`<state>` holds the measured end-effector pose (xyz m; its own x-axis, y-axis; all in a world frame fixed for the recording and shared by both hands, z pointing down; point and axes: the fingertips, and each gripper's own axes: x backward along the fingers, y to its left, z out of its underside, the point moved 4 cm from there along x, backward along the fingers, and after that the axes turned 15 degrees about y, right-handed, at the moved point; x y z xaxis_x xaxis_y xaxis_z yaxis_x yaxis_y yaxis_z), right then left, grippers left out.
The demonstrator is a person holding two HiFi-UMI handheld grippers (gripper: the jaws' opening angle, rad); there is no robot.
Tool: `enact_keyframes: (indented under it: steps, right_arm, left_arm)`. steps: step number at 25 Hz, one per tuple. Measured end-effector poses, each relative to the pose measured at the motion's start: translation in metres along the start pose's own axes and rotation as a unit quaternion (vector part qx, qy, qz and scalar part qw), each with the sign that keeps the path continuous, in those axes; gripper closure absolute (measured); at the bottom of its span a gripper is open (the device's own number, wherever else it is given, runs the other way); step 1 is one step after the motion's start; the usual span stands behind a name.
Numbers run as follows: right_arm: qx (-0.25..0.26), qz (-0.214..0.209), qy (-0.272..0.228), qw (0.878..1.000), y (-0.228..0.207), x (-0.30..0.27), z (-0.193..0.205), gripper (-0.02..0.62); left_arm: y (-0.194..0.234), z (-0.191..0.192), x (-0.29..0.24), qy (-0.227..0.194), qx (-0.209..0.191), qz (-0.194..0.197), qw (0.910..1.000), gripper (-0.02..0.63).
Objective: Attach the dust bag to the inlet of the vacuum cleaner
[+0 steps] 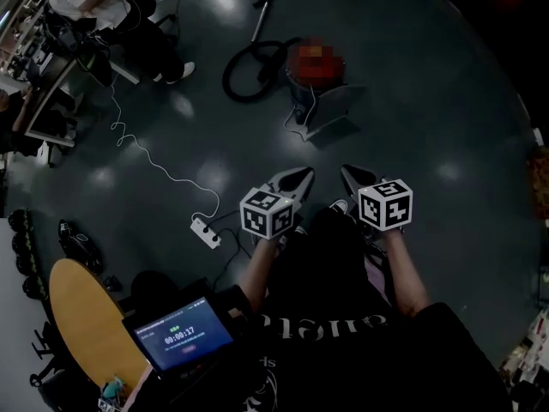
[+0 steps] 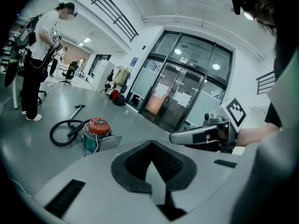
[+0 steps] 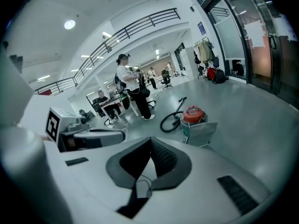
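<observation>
Here both tongs were pinched together on nothing, the left tongs point(image 1: 302, 177) and the right tongs point(image 1: 347, 173) side by side above the grey floor point(image 1: 446, 101), both pointing toward the vacuum cleaner point(image 2: 96, 128). That red-topped vacuum cleaner stood on the floor well apart from them, its black hose point(image 2: 60, 130) coiled at its left and a flat grey dust bag point(image 2: 109, 142) leaning against its near side. A white power strip point(image 1: 206, 230) lay on the floor near the person's left arm.

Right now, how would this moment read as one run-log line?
left gripper: shut, empty | right gripper: shut, empty | vacuum cleaner: on floor ahead, untouched | dust bag: leaning against it
</observation>
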<state>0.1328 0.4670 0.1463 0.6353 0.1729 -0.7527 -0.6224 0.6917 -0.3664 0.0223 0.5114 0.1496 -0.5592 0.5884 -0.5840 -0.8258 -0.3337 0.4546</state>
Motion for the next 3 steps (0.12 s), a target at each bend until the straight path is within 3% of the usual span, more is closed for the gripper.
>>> enact_keyframes:
  steps: [3]
  right_arm:
    - [-0.002, -0.006, -0.01, 1.0, 0.032, 0.023, 0.02, 0.577]
  left_arm:
    - [-0.024, 0.023, 0.027, -0.004, 0.001, 0.003, 1.0, 0.601]
